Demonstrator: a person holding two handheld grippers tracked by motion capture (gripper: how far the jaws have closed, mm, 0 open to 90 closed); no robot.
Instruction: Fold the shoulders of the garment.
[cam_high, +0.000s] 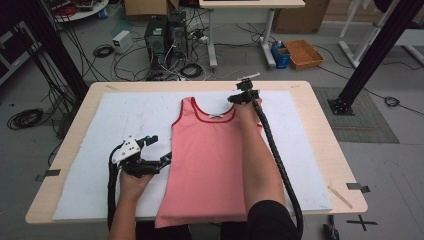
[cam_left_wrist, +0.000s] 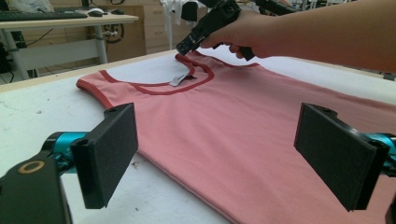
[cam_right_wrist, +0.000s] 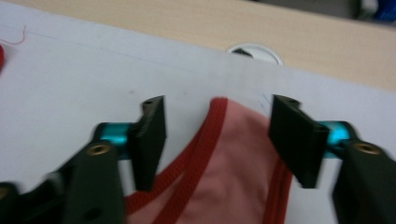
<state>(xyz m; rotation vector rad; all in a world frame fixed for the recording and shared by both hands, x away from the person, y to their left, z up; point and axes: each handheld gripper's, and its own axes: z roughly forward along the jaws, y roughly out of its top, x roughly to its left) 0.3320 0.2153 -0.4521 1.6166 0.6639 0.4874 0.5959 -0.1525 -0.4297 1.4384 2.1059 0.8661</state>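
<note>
Now we see a pink tank top (cam_high: 210, 155) with dark red trim lying flat on a white mat (cam_high: 95, 130) that covers the wooden desk (cam_high: 320, 115), neckline toward the far edge and hem at the near edge. Our right claw (cam_right_wrist: 217, 140) sits at the far right shoulder strap (cam_right_wrist: 233, 135): in the right gripper view the strap's rounded end lies between its 2 black pads, which stand partly open on either side and press on nothing. Whether the pads touch the cloth below them we cannot tell. In the high view that claw (cam_high: 243, 95) points at the strap's top, near the mat's far edge. Our left claw (cam_high: 155, 150) rests low on the mat just beside the top's left side seam, wide open and holding nothing; in the left gripper view the seam (cam_left_wrist: 187, 182) runs between its 2 pads, the cloth untouched.
</note>
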